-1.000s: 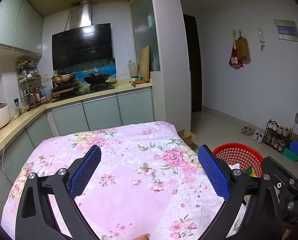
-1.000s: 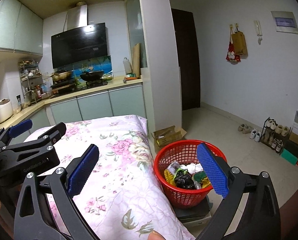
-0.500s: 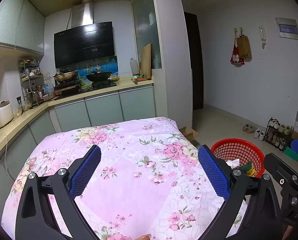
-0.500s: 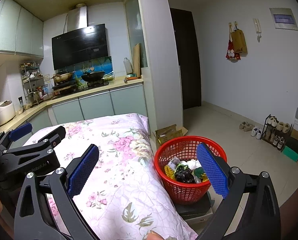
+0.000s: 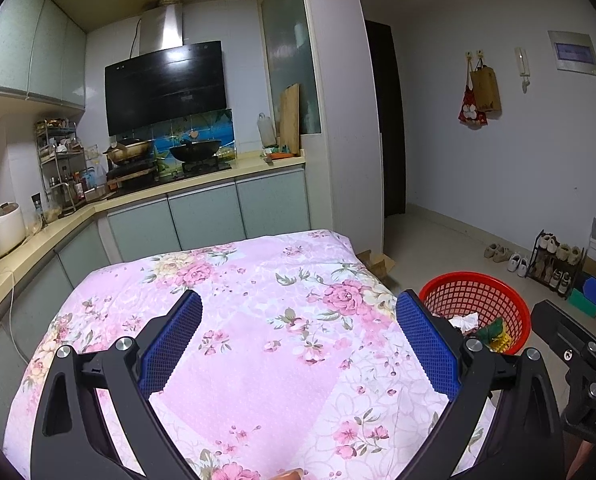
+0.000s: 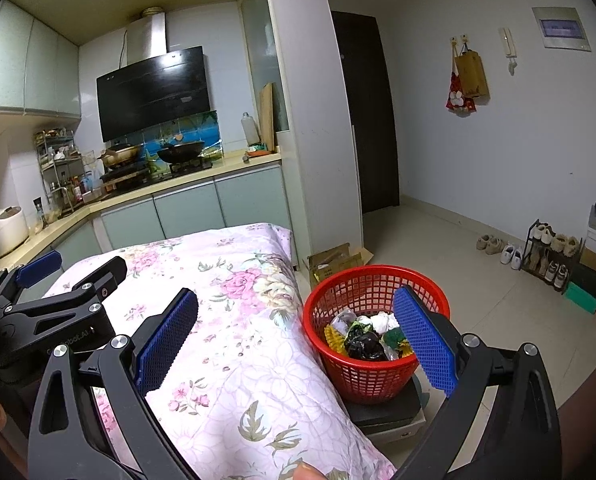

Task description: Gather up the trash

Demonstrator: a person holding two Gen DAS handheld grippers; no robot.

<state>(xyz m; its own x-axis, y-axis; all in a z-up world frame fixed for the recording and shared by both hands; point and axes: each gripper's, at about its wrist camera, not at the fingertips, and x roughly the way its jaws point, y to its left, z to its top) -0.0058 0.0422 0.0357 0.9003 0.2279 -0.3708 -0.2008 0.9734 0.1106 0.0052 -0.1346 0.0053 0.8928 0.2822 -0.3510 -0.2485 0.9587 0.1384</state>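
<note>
A red mesh basket stands on a dark box on the floor by the table's right edge. It holds trash: a black wad, white crumpled paper and yellow and green wrappers. The basket also shows in the left wrist view. My left gripper is open and empty above the pink floral tablecloth. My right gripper is open and empty, held over the table's right edge, its right finger in front of the basket. The left gripper shows in the right wrist view.
A kitchen counter with a stove and pans runs behind and to the left of the table. A cardboard box lies on the floor behind the basket. A shoe rack and boxes stand by the right wall.
Both grippers have drawn back and up a little, so the table and basket look smaller and lower. Both stay open and empty.
</note>
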